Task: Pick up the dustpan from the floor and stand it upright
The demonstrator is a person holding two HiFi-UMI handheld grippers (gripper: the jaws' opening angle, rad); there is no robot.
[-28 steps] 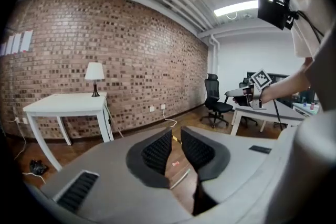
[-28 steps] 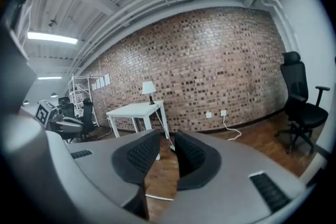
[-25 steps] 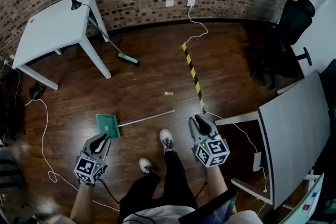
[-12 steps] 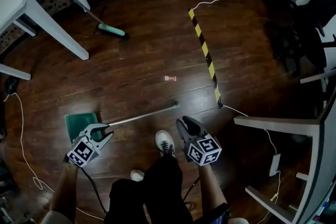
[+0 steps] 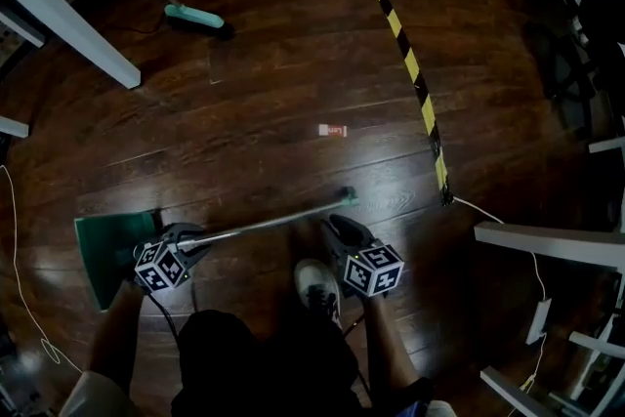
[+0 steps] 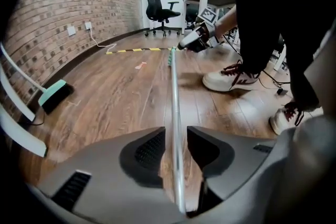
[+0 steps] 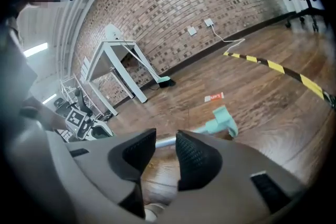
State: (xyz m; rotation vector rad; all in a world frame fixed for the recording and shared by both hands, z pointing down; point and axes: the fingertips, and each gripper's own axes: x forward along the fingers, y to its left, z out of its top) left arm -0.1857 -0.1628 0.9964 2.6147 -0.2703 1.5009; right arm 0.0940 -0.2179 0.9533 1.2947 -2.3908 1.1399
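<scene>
One green dustpan [image 5: 103,254] lies flat on the floor [image 5: 273,73] (long metal handle [image 5: 264,223]).

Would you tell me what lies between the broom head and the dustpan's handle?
A small red-and-white wrapper on otherwise bare wood separates broom head and dustpan handle, per the head view.

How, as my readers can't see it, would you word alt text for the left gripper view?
The left gripper, whose jaws have just been opening, straddles the dustpan's metal handle without pressing it, low over a wooden floor. A person's sneakers stand at right, a brick wall at left.
</scene>
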